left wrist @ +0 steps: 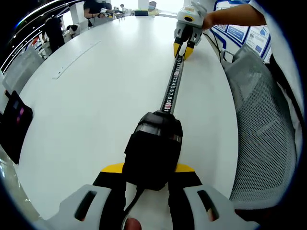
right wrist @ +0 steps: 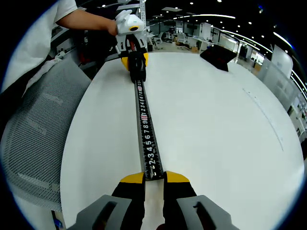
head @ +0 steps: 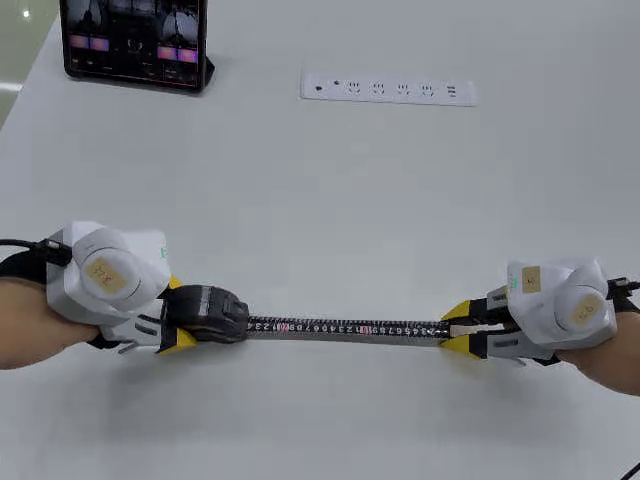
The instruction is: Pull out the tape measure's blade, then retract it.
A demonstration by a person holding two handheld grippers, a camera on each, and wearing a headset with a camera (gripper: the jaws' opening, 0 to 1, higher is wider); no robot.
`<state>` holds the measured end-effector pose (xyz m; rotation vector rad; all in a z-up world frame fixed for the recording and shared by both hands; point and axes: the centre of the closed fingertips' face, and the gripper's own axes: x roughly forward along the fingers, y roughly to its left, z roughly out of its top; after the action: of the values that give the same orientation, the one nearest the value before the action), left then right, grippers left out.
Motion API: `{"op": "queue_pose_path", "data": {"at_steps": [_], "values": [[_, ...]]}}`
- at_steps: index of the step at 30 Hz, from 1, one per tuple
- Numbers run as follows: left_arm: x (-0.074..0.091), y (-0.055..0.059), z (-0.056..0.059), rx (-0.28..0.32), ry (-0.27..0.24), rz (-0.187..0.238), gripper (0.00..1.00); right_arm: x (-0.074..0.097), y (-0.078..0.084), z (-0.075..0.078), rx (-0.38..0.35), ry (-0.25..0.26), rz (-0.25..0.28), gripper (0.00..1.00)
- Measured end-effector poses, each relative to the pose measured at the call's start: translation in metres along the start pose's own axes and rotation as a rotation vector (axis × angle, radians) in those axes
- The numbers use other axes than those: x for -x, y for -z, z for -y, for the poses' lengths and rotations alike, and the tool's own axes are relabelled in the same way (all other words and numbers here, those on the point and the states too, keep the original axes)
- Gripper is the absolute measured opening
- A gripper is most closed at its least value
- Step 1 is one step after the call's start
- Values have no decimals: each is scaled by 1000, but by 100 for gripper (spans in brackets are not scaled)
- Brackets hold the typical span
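The blade [head: 345, 328] is out: the left gripper [head: 178, 315] clamps the case [head: 208, 313] at 9 o'clock, and the right gripper [head: 458, 327] pinches the blade's tip at 3. Retracting remains.

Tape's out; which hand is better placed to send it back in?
Probably the right gripper: it pinches the blade and can guide it back to the case the left gripper clamps.

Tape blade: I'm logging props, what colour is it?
The blade is dark with white numerals, some red; clearest in the right gripper view.

Blade [right wrist: 146, 139] tip hidden inside hand-held gripper [right wrist: 154, 178]
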<state>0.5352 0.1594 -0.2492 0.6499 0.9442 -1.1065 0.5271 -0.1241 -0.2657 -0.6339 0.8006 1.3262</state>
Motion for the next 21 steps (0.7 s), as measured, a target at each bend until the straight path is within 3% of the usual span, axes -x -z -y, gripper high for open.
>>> {"op": "queue_pose_path", "data": {"at_steps": [21], "values": [[0, -1, -1, 15, -9, 9, 30, -1, 1, 1, -44, -2, -21, 12]]}}
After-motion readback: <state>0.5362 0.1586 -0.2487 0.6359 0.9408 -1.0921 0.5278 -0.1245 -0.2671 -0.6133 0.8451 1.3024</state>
